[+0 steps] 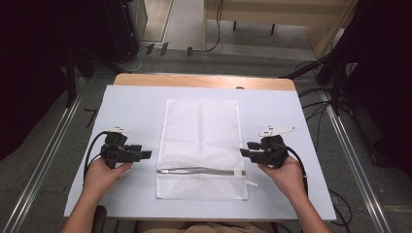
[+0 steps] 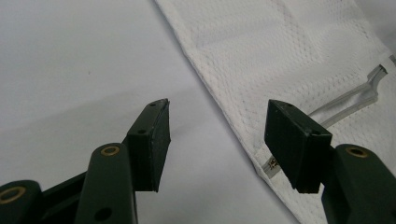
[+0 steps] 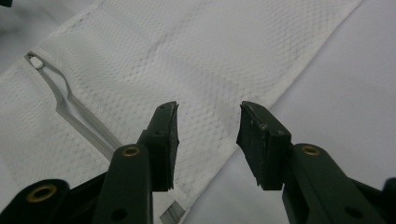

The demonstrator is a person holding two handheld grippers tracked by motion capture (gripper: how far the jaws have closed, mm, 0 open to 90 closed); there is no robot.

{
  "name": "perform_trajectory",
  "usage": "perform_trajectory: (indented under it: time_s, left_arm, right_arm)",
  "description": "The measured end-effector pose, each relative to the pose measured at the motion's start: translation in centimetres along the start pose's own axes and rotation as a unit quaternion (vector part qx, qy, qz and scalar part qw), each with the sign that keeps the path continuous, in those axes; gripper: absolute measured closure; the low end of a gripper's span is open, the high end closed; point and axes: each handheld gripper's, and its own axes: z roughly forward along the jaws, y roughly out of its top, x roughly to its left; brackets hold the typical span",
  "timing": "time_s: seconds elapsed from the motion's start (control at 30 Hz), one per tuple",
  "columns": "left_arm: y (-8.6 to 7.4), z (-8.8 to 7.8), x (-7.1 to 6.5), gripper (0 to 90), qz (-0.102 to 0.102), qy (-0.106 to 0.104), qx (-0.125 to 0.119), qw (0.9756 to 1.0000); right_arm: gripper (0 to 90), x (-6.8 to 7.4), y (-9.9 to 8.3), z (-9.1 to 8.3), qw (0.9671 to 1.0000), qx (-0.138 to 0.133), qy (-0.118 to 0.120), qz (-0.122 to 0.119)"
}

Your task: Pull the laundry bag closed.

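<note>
As seen from the high view, a white mesh laundry bag point(image 1: 200, 145) is laid flat at the middle of the white-covered table point(image 1: 131, 104), long axis running away from the person, zipper point(image 1: 199, 171) lying crosswise near the close end. Left gripper point(image 1: 145, 155) is held just beside the bag's left edge, right gripper point(image 1: 245, 149) just beside its right edge, both level with the zipper; neither is seen touching the bag

Left gripper view: jaws spread wide, nothing between them; the bag's hemmed edge point(image 2: 233, 121) is crossed diagonally beneath them, the zipper's end point(image 2: 369, 91) lying beyond the far jaw

Right gripper view: jaws spread, empty; the bag's edge point(image 3: 261, 107) lies below the gap, the zipper pull point(image 3: 35, 60) at the far end of the track

Step judged: approach to the bag's two edges. To be done well, each jaw pair should be lowered astride the hem, so that fabric is pinched rather than pushed along the table
</note>
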Motion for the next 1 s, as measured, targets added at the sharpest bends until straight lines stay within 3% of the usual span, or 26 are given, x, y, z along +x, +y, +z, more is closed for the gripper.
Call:
perform_trajectory:
  time_s: [0.43,1.0]
  left_arm:
    - [-0.2,0.1,-0.4,42.0,0.028,0.004,-0.007,0.9996]
    - [-0.8,-0.3,-0.4,41.3,0.020,0.009,-0.001,0.9998]
  right_arm:
    - [63.5,2.2,0.9,0.9,0.9995,0.002,0.022,-0.021]
    - [62.9,4.3,2.1,2.5,0.9978,0.011,0.048,-0.045]
